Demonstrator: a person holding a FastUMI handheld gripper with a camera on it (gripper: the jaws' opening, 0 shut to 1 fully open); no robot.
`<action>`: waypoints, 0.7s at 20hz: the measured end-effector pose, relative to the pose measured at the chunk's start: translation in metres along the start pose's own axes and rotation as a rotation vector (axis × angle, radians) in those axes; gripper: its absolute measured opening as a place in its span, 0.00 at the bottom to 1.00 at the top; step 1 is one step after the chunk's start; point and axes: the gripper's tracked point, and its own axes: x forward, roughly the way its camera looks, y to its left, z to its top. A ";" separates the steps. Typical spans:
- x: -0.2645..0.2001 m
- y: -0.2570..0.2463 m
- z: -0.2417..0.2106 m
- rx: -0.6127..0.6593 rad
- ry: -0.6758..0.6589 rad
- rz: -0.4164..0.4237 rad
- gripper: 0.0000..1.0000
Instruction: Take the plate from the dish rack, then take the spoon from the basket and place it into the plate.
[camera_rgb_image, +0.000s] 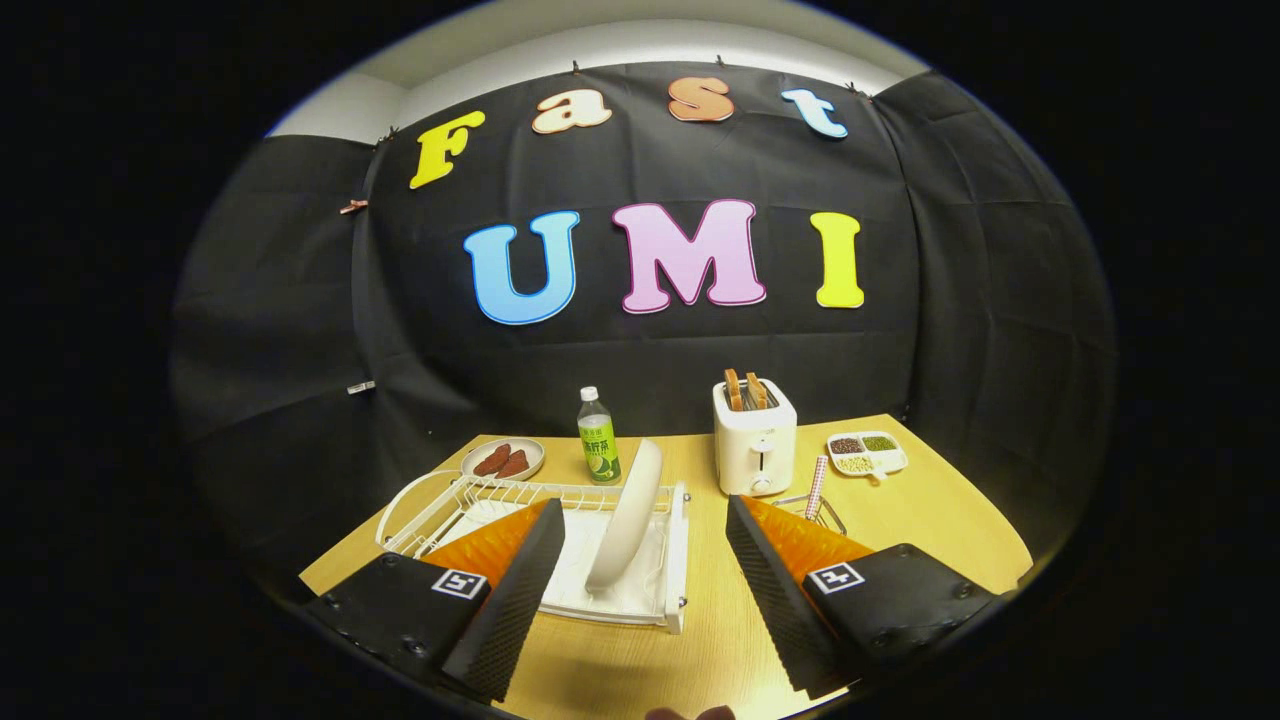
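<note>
My jaws (645, 535) stand wide apart and hold nothing, hovering above the worktop (700, 640). Just ahead, in line with the gap between them, the plate (625, 520) stands on edge in the rack (560, 545), leaning a little, its rim toward me. It looks like glazed ceramic: stiff, smooth, probably slippery and breakable, with some weight to it. I judge the upper rim the best place to take hold, one finger on each face, pinching firmly and lifting straight up so it clears the wires without knocking.

Beyond my right finger a wire basket (815, 510) sits on the worktop with the spoon (817, 485) standing in it, handle up. The spoon looks thin and light; its handle is the part to take.

Farther back stand a bottle (598, 437), a toaster (755, 445), a dish (504, 460) and a small tray (866, 452).
</note>
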 end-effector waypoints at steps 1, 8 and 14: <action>0.005 -0.001 0.001 0.007 0.006 -0.002 1.00; 0.047 -0.008 0.003 0.097 0.103 -0.007 0.99; 0.095 -0.006 -0.020 0.195 0.236 -0.012 0.99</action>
